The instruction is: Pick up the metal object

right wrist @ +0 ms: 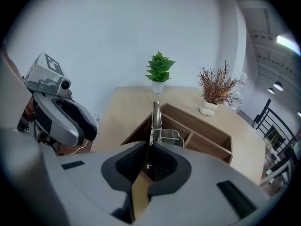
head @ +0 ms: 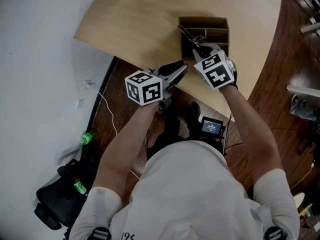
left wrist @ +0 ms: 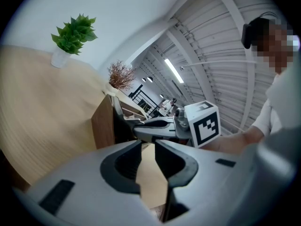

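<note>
The metal object [right wrist: 154,118] is a flat shiny strip with a bent wire part at its side. It sticks up from my right gripper [right wrist: 148,147], which is shut on its lower end. In the head view the metal object [head: 188,33] hangs over the brown wooden organizer box [head: 216,23], with the right gripper [head: 198,47] at the box's near edge. My left gripper [head: 183,68] hovers over the table's near edge, just left of the right one. The left gripper [left wrist: 148,142] stands open by a narrow gap with nothing between its fingers.
The light wooden table [head: 140,19] carries a green potted plant [right wrist: 159,72] and a dried plant in a white vase [right wrist: 217,92] at the back. On the floor lie a black chair [head: 57,196], a green bottle [head: 87,137] and a white cable [head: 107,106].
</note>
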